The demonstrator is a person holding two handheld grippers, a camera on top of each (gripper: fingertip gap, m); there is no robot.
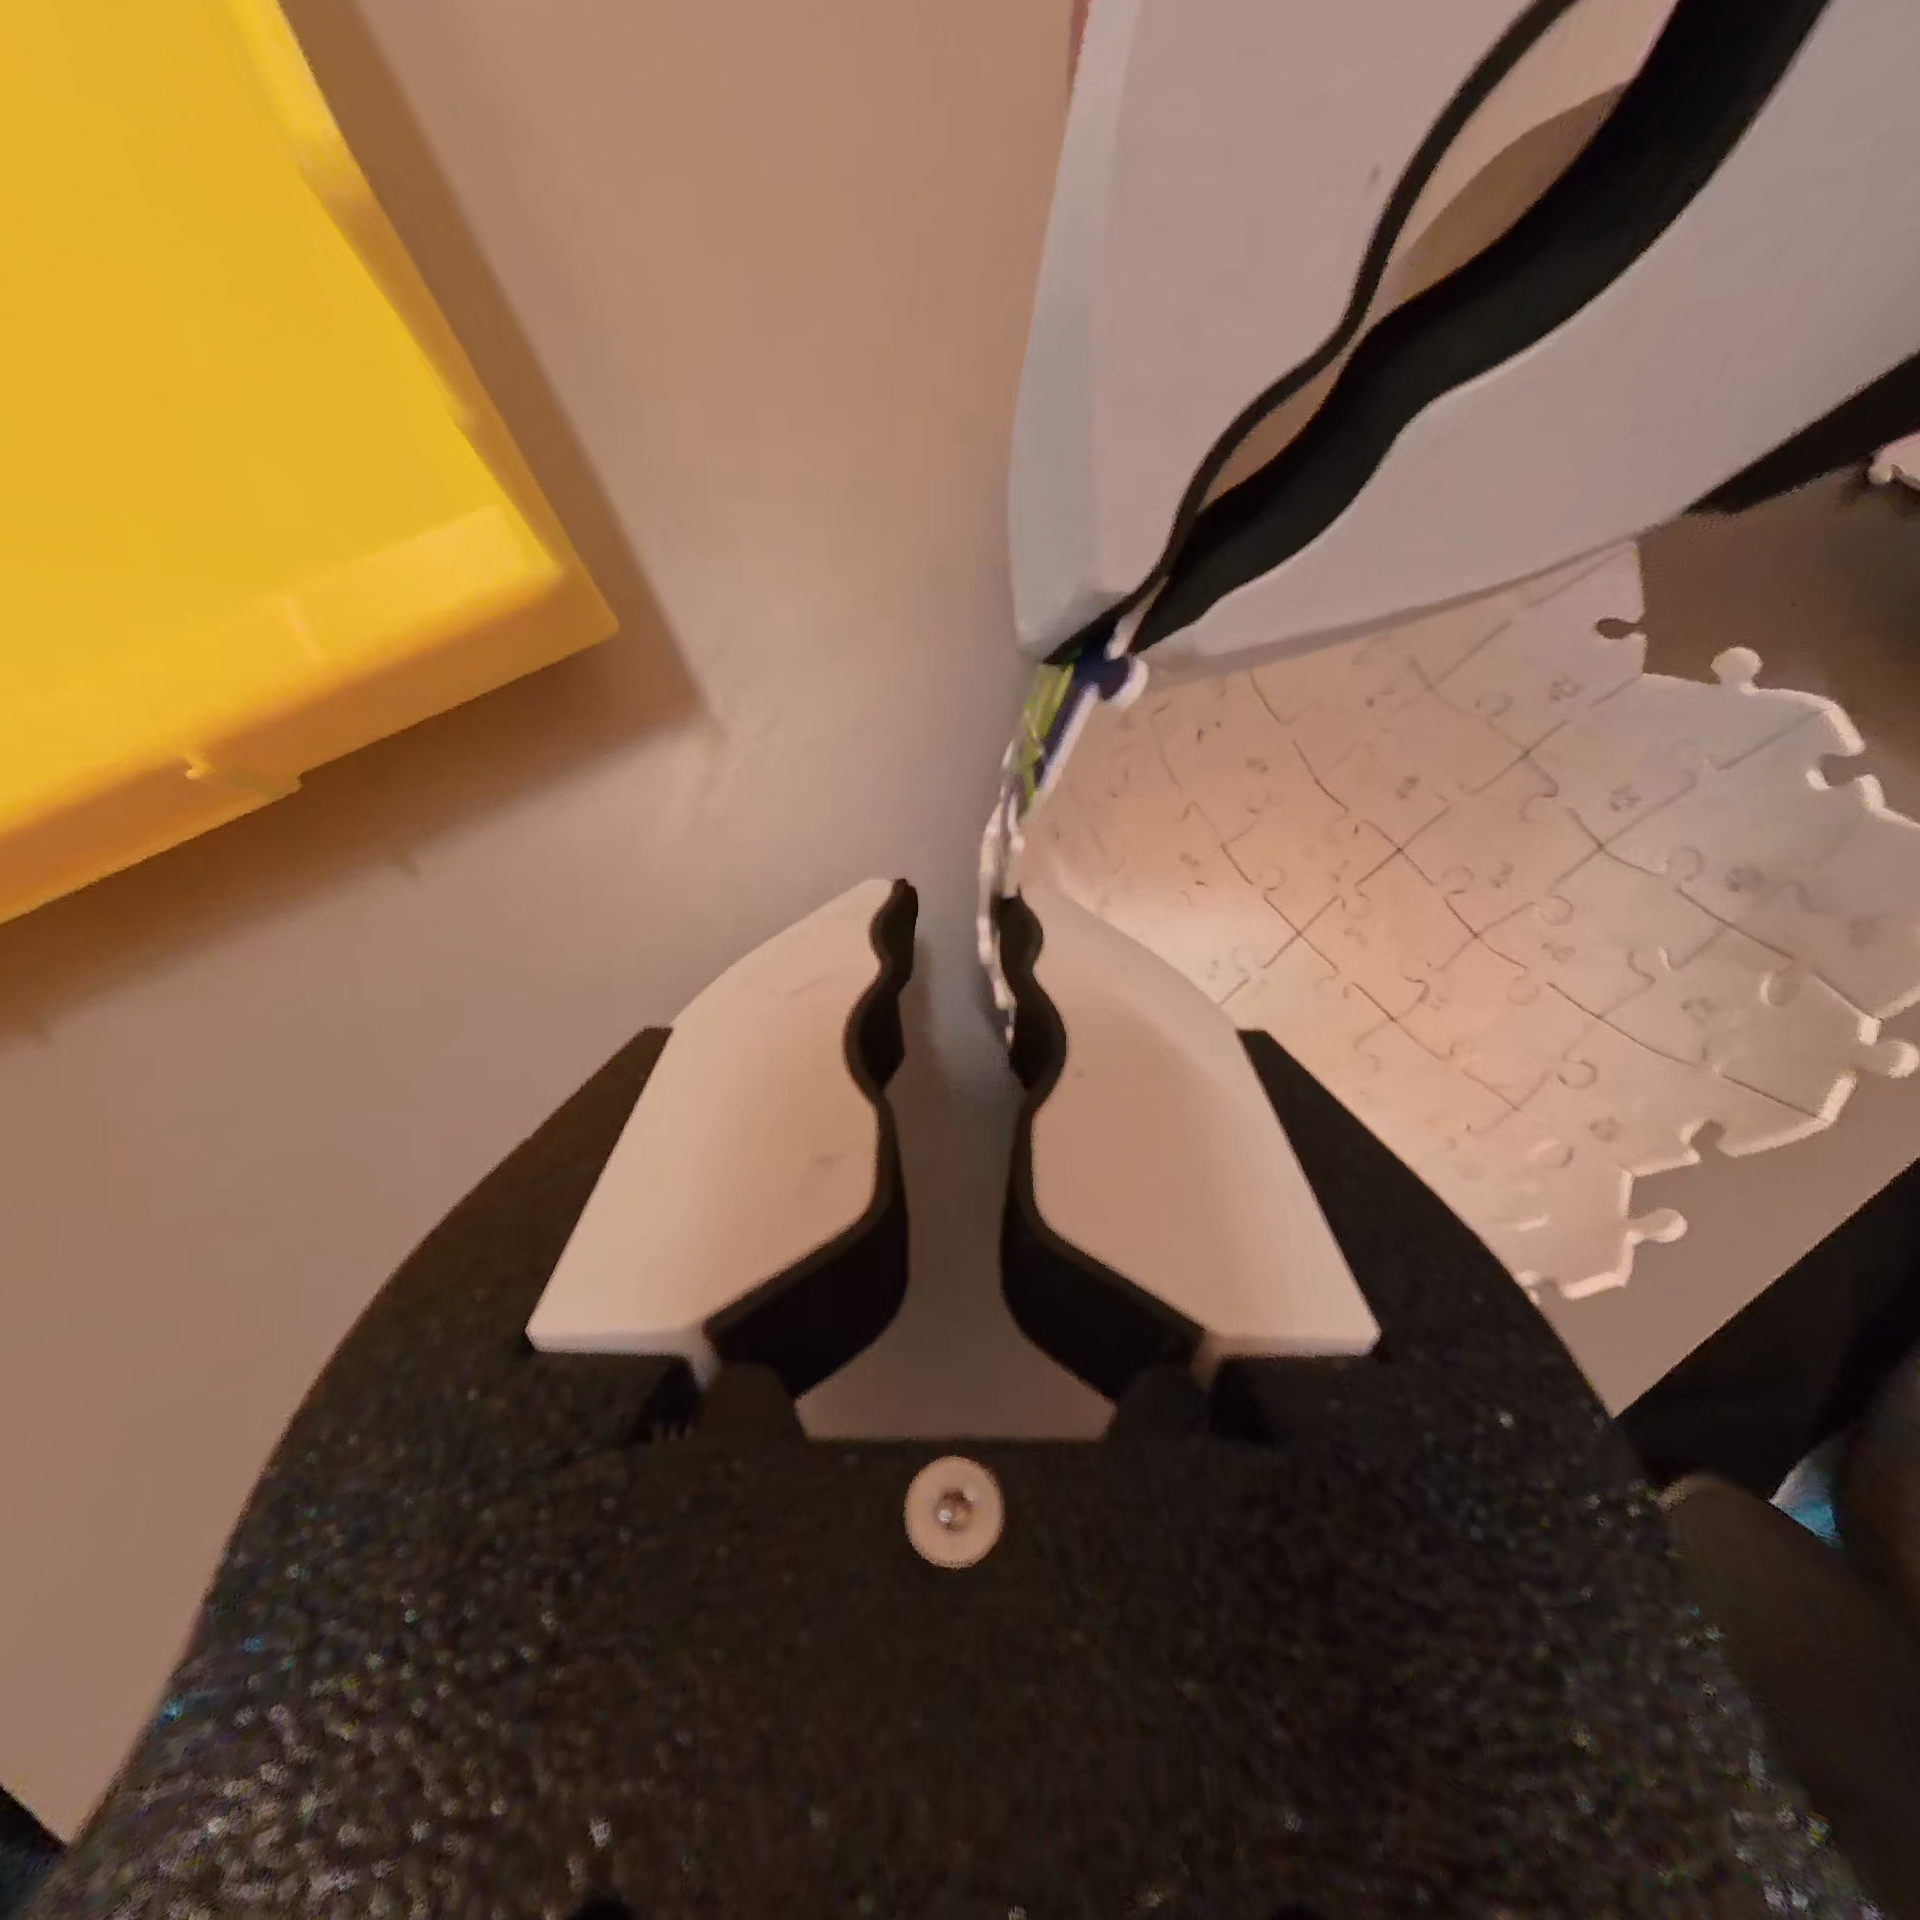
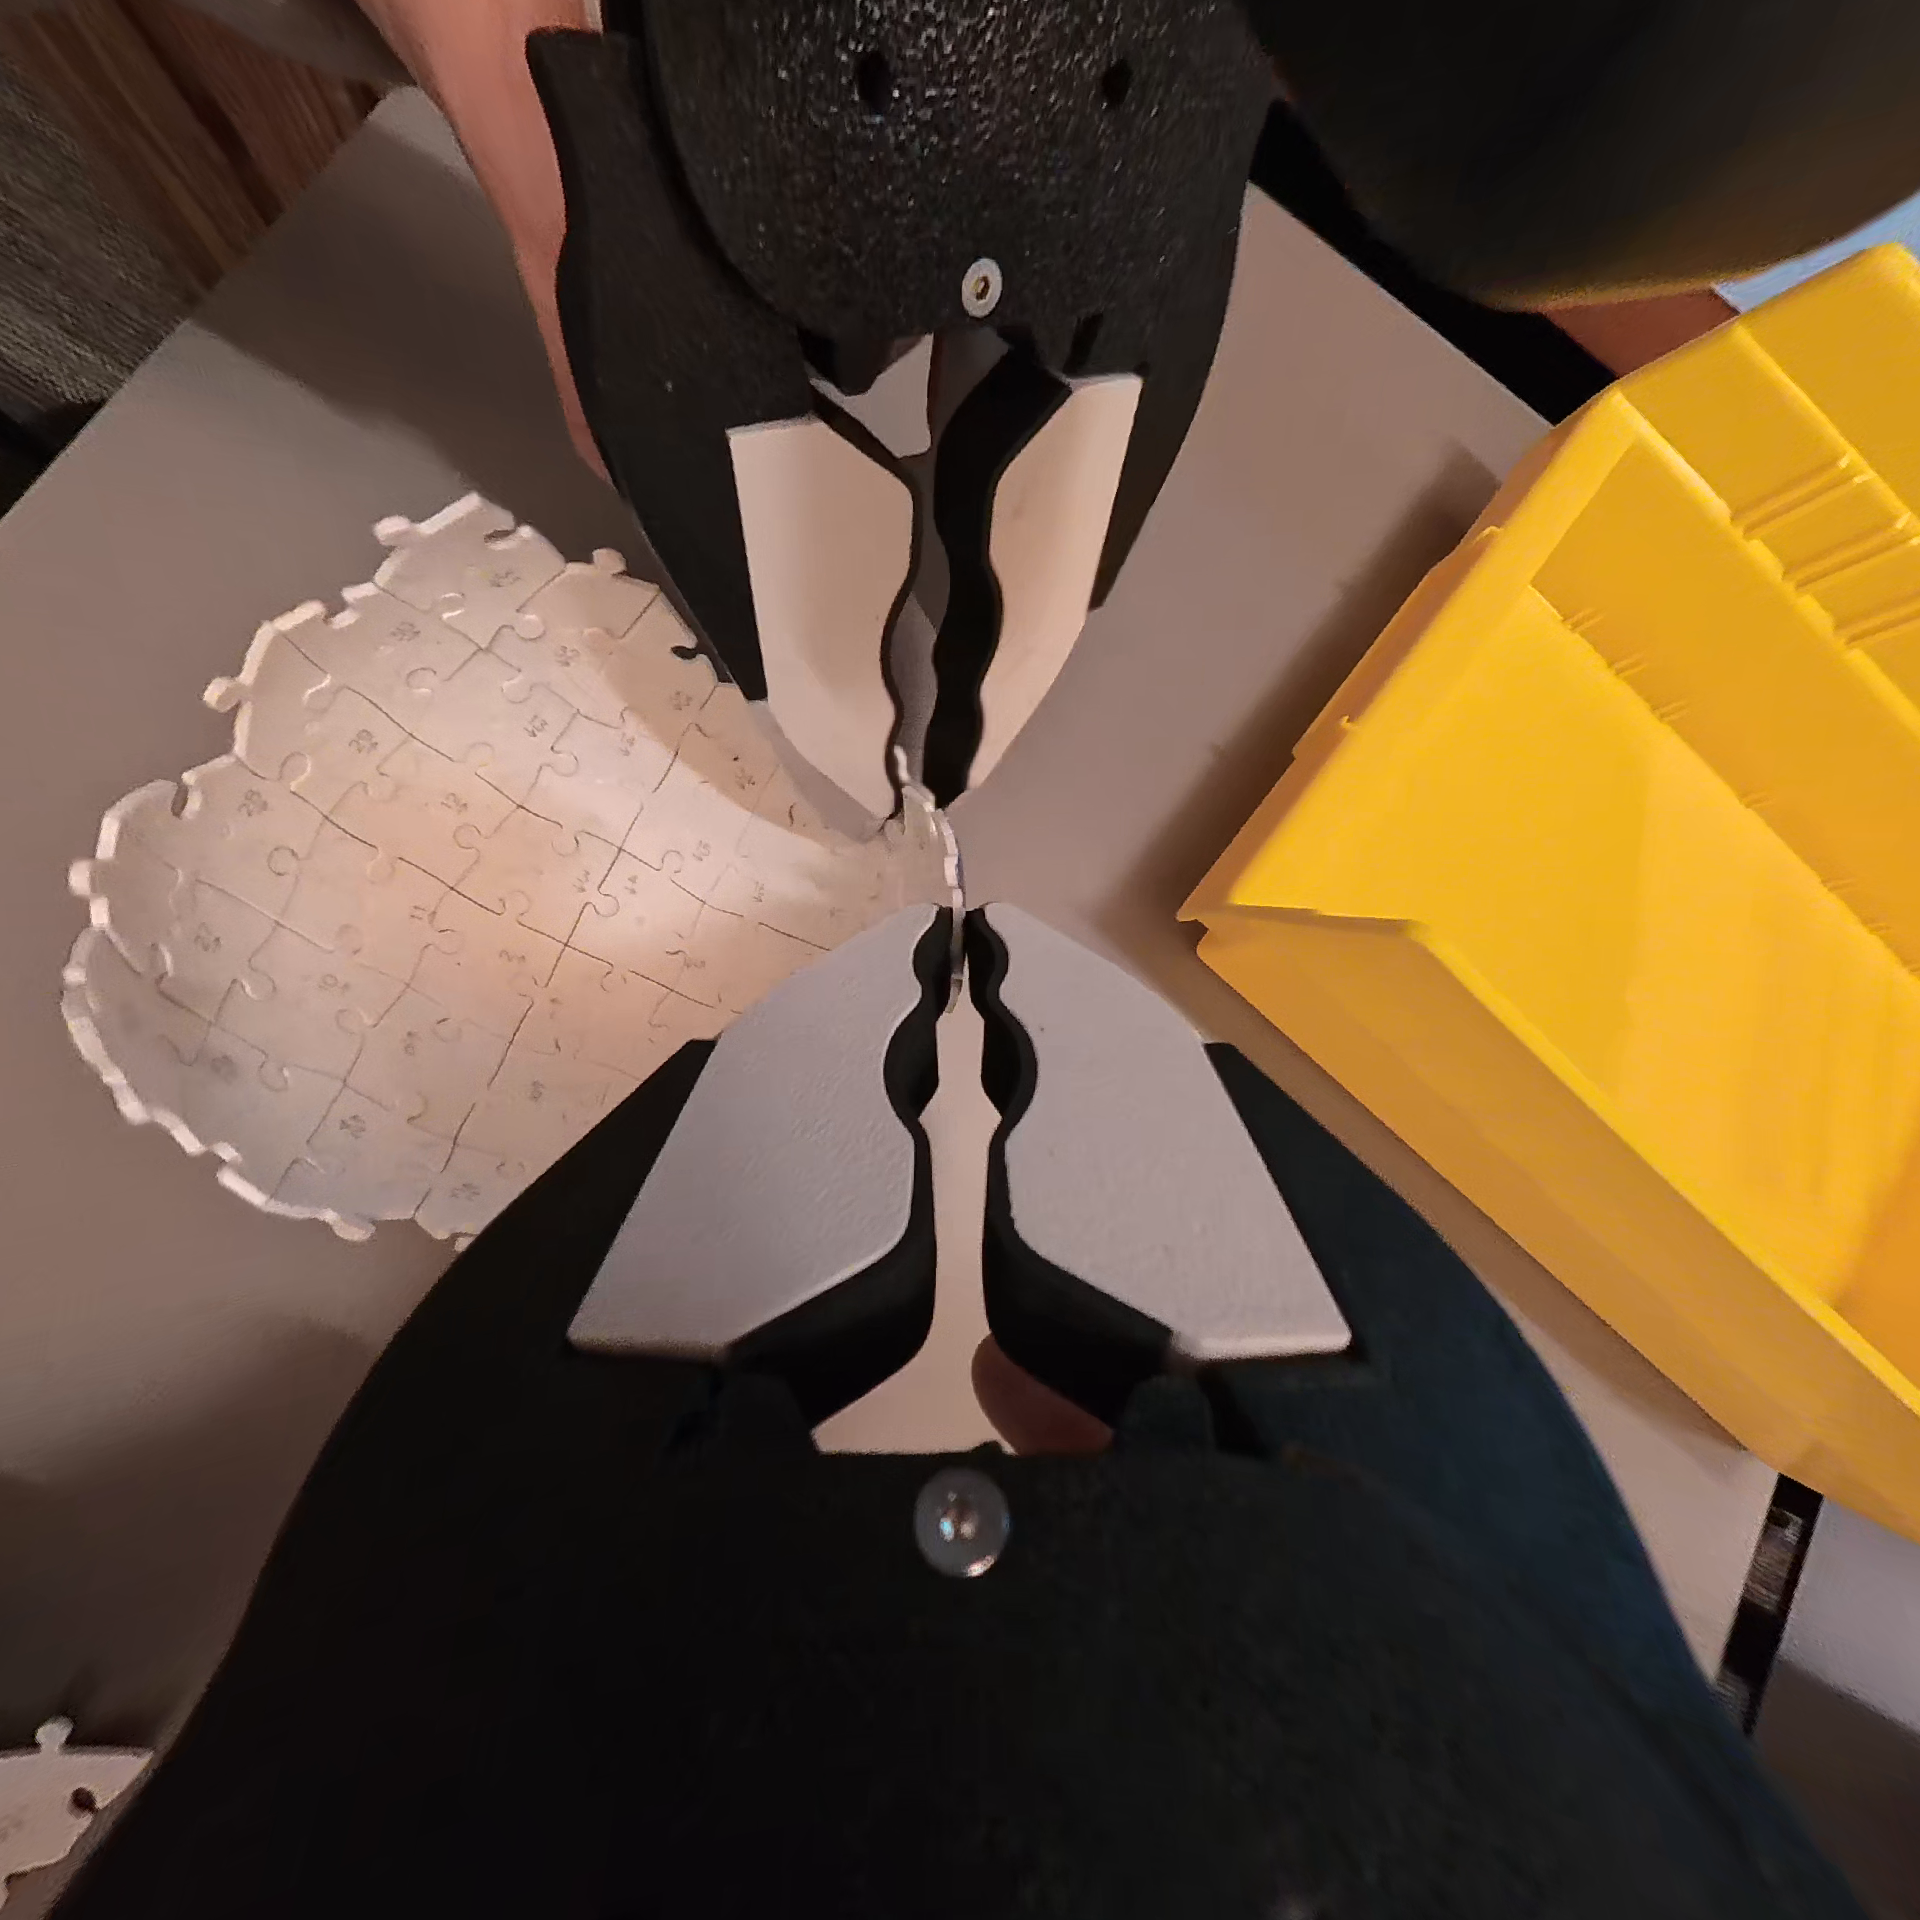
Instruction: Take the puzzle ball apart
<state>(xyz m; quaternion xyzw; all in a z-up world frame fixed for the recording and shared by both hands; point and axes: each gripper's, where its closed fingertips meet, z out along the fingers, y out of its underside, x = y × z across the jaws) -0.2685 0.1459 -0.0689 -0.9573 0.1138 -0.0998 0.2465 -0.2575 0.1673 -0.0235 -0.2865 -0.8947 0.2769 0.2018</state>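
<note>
The puzzle ball is a white, bowl-shaped half shell [image 2: 416,883] of joined pieces, its hollow side towards me; it also shows in the left wrist view [image 1: 1455,883]. My right gripper [image 2: 954,928] is shut on the shell's rim. My left gripper [image 1: 958,902] faces it from the other side. Its jaws stand a narrow gap apart around the same rim, whose edge lies against the right pad. Each gripper shows in the other's view: the right one [image 1: 1101,644] and the left one [image 2: 920,800]. The tips are almost touching.
A yellow plastic bin [image 2: 1610,831] stands close beside the grippers, also in the left wrist view [image 1: 208,468]. A loose puzzle fragment [image 2: 52,1766] lies on the pale table [image 2: 208,1403]. The table edge [image 2: 1766,1558] is near the bin. One gripper's finger ends stand about 5 cm off the other's. Left tips and right tips are each some 25 cm from the loose puzzle fragment [image 2: 52,1766].
</note>
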